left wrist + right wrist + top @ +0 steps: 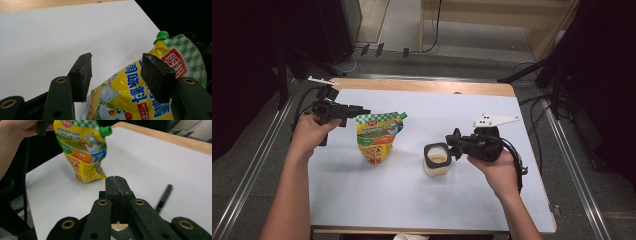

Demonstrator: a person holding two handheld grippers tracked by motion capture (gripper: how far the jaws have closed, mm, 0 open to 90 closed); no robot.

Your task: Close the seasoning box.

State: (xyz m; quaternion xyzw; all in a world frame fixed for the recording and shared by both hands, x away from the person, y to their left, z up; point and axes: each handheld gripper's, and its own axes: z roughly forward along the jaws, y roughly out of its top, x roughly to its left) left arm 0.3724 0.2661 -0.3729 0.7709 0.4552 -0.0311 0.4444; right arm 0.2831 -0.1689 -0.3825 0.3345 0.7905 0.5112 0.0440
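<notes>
One jar [436, 159] w/ beige paste, pouch [375, 140] capped, left gripper [358, 112] apart, right gripper [115, 185] closed.

Wooden table [422, 86], top covered by a white sheet [412, 190]; bare wood shows along the far edge. On the sheet: a yellow-green spouted sauce pouch [376, 137], standing left of centre, and a small open jar [436, 159] near the middle.

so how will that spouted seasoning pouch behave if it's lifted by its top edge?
The pouch is probably floppy: its foil wall looks creased and bowed. It likely hangs bottom-heavy, since the lower half bulges. The glossy film may slip between the left hand-held gripper pads.
</notes>
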